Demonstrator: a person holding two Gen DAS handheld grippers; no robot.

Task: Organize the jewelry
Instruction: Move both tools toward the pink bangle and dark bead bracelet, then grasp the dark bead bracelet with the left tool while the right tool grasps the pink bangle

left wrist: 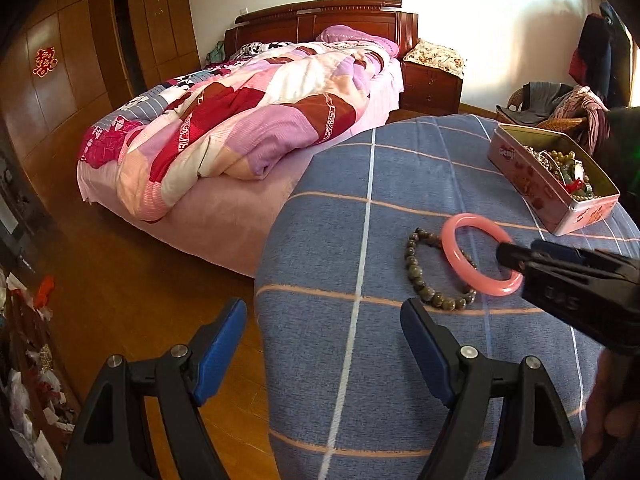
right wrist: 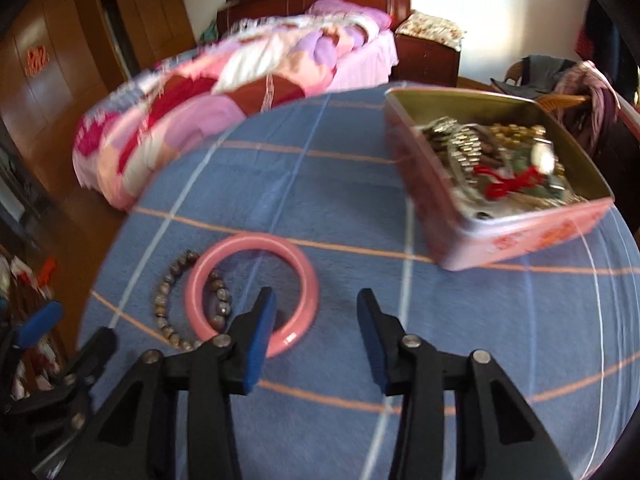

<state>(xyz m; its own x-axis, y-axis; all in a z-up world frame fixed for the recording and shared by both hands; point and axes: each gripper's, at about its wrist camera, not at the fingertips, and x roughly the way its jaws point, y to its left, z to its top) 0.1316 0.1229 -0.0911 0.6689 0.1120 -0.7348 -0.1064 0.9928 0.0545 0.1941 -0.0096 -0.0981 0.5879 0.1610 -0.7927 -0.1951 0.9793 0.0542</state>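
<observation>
I see glossy pink bangle overlapping beaded bracelet on blue checked counter. Pink tin at 2 o'clock, heaped with jewelry. Left gripper jaws wide, empty; right gripper jaws part-open, straddling bangle rim, gripping nothing.

Partly legible white lettering, "Denj" or close to it, on the long side wall of the pink tin, right of centre in the left wrist view; last letters cut by the wall's curve, not certain; same wall in the right wrist view too blurred to read. Faint embossed digits, possibly "045", on the black body of the right hand-held gripper, lower right of the left wrist view; reading unsure. Red double-happiness paper sign on the wooden wardrobe door, upper left; same sign blurred in the right wrist view.
</observation>
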